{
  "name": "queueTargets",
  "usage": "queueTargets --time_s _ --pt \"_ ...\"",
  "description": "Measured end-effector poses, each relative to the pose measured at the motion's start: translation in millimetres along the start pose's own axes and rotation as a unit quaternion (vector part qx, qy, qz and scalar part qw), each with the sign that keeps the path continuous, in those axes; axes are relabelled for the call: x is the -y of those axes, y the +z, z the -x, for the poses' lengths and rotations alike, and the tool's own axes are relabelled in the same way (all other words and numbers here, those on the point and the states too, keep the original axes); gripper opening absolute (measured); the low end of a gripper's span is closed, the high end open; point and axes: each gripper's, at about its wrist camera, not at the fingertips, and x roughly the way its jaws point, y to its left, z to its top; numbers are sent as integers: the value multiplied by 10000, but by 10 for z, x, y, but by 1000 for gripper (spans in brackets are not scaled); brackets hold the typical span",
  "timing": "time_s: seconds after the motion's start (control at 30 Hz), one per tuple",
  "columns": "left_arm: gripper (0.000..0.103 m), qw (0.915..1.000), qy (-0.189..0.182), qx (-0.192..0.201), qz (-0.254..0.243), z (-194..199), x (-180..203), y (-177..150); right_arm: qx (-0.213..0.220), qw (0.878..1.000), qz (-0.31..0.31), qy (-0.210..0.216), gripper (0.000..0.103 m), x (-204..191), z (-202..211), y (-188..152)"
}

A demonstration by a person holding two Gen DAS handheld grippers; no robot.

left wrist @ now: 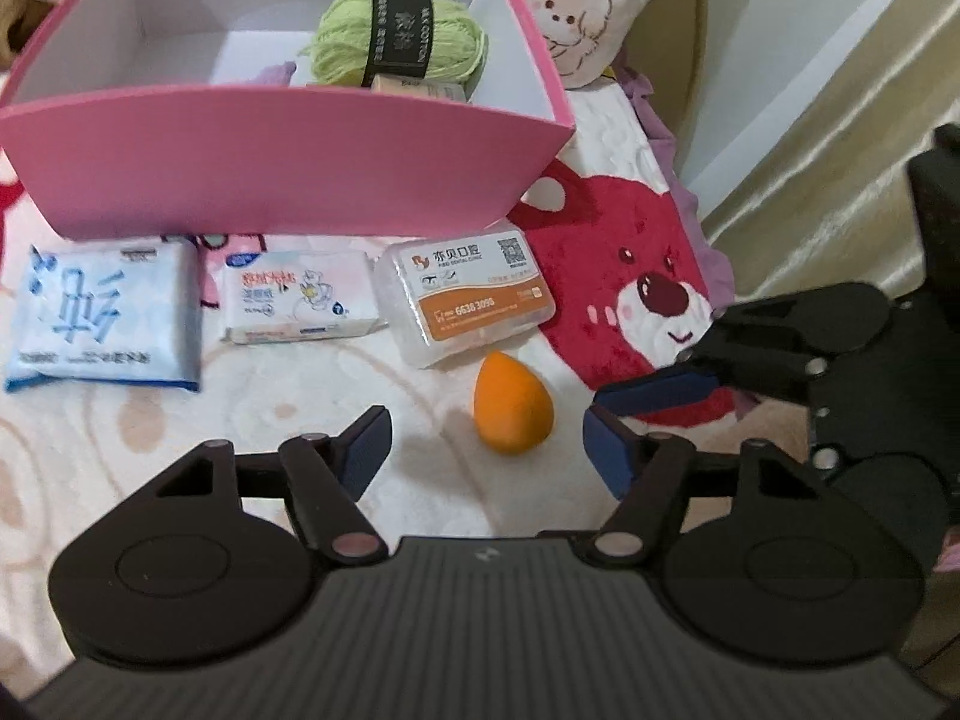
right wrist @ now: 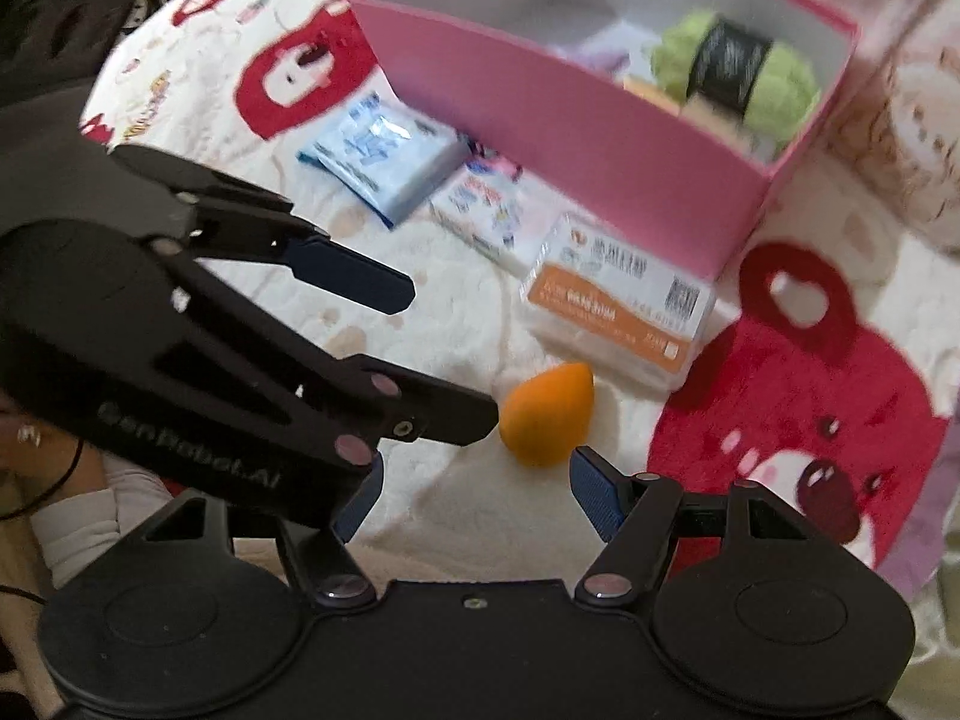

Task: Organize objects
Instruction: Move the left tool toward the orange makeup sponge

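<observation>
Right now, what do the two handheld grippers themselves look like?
Both are matte black plastic with round hinge discs, silver rivets and ribbed bodies. The left gripper and right gripper carry dark blue finger pads. The left one's arm bears faint raised lettering.

"6638 3098" on floss box point(left wrist: 468, 294)

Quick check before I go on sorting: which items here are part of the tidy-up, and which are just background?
Job items:
pink box
green yarn, already inside
blue tissue pack
wet wipes pack
floss case
orange sponge

Background:
bear blanket
plush toy
curtain
</observation>
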Motion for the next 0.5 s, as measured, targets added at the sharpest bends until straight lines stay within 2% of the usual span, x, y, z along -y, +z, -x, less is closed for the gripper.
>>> queueTargets --time_s 0.13,0.23,0.43,0.5 --pt "62 9991 -225 4 366 -144 -141 -27 -197 9992 -328 82 73 91 -90 28" --pt "55 9973 -389 -45 617 -248 -241 -29 -274 9986 -449 -9 73 123 -164 59" --pt "49 9952 -453 -101 863 -441 -327 -67 -602 9958 -677 -113 72 218 -370 125" --pt "49 9924 -594 -122 1075 -491 -383 -71 -623 9942 -853 -214 67 268 -405 135"
